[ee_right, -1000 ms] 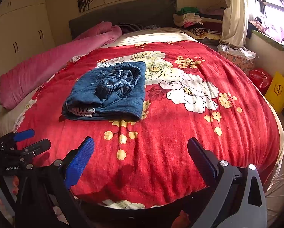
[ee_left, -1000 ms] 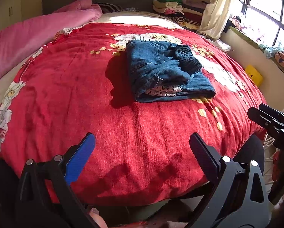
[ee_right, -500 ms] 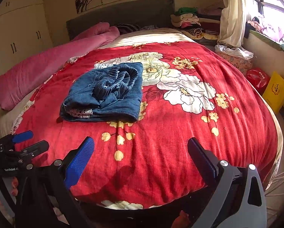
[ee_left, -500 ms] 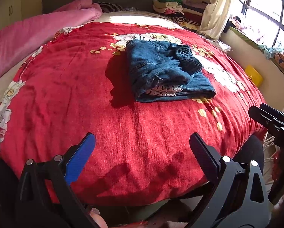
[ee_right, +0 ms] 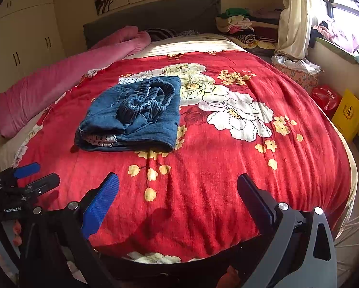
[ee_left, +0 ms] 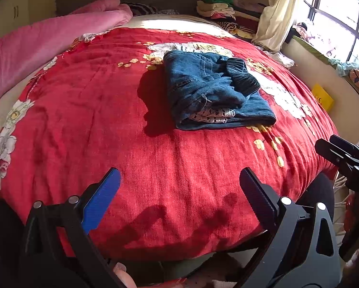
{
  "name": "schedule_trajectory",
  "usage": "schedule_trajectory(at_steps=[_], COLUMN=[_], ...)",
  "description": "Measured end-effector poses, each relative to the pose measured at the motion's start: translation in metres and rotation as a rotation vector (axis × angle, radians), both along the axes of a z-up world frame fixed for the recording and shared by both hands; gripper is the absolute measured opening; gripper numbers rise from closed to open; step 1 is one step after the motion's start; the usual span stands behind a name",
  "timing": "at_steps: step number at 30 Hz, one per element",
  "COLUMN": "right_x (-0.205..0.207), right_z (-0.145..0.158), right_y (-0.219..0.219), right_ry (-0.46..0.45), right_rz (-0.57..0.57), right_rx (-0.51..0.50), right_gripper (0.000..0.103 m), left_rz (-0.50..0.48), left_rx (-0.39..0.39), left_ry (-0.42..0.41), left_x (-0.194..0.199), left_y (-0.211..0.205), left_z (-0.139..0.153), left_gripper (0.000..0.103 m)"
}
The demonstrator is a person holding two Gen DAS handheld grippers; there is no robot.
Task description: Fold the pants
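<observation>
**Pants folded, both grippers clear**

My left hand-held gripper (ee_left: 179,187) hangs over the near edge of the bed (ee_left: 83,120), jaws spread wide with nothing between them. My right hand-held gripper (ee_right: 178,192) is the same: wide apart, empty, well short of the cloth. Each shows at the margin of the other's view, low and off to the side.

Almost nothing has changed over the last second. The left view is all but identical; the right view has drifted slightly, so the bed sits a touch lower in it. The pants (ee_left: 215,93) have not shifted at all. I read that as the folding being finished, with me only holding back; no edge looks in need of another pass, though the elastic waistband (ee_right: 148,98) lies bunched on top rather than flat, and a bit of pale patterned lining peeks from the near end.

The pants rest as one compact blue bundle near the middle of the red flowered cover, well apart from both grippers.

Counting: two grippers, one pair of pants, one bed, one rolled pink quilt (ee_right: 59,79) along the left side, one stack of folded clothes (ee_right: 241,28) by the headboard, one yellow bag (ee_right: 349,115) on the floor at the right.
</observation>
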State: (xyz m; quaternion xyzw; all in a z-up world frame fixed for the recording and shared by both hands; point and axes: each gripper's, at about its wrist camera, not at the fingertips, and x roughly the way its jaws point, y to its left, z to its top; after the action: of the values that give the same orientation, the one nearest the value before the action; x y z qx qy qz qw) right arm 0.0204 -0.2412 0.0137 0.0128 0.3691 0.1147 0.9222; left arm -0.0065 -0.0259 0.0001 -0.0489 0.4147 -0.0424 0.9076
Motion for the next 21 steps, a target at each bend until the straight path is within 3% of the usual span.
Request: schedule_trajectory(at_steps=[21], right_x=[0.0002], right_z=[-0.0016], right_y=[0.0018], right_ry=[0.008], right_rz=[-0.009], right_rx=[-0.026], right_gripper=[0.098], left_rz=[0.002], left_rx=[-0.009], left_ry=[-0.002], left_x=[-0.0014], left_y=[0.0009], left_z=[0.0023], left_gripper=[0.093])
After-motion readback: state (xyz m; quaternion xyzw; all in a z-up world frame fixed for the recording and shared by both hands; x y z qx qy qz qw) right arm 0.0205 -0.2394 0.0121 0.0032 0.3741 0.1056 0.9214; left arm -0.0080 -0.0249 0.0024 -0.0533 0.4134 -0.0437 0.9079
